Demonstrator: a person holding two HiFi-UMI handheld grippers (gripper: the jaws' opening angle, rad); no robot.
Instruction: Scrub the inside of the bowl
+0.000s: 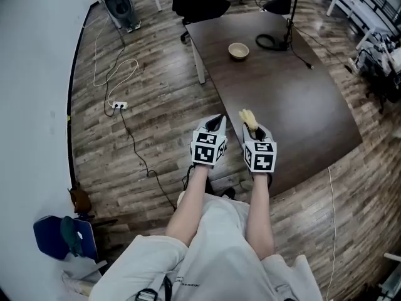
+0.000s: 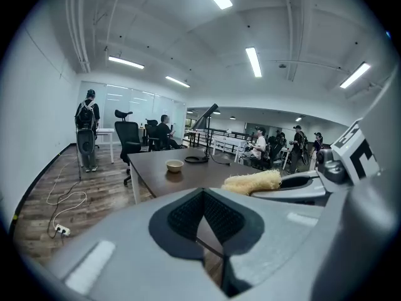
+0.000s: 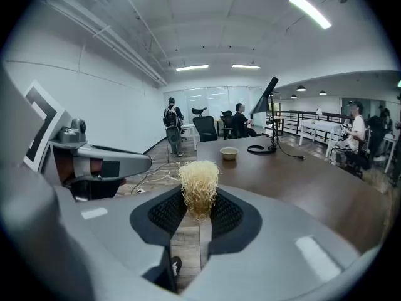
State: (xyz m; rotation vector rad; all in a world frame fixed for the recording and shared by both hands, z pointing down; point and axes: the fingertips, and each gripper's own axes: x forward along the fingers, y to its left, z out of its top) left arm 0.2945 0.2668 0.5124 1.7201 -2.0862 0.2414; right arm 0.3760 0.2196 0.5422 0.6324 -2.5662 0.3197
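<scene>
**Two handheld claws raised at the table's near-left corner, with the bowl far across it**

Seen from the head view, a person stands off the near-left corner of a dark table [image 1: 301, 105] with both forearms stretched forward. The left claw [image 1: 217, 123] hangs over the wooden floor just beside the table's left edge. Its jaws are closed together with nothing between them. The right claw [image 1: 252, 130], just over that edge, is clamped on a pale, stringy scrubber [image 1: 248, 117] that sticks up beyond the jaws, probably gripped low so the fibres stay free for scrubbing. Well ahead, near the far-left corner, sits the small cream bowl [image 1: 238, 51], upright and apart from both claws. Scrubbing has likely not begun, and the empty claw may be meant to steady the bowl. A coiled black cable lies past the bowl, towards the far edge.

Only the gripper views show each pair of jaws meeting, and people and office chairs beyond the table. Only the head view shows how much bare table separates the claws from the bowl.
</scene>
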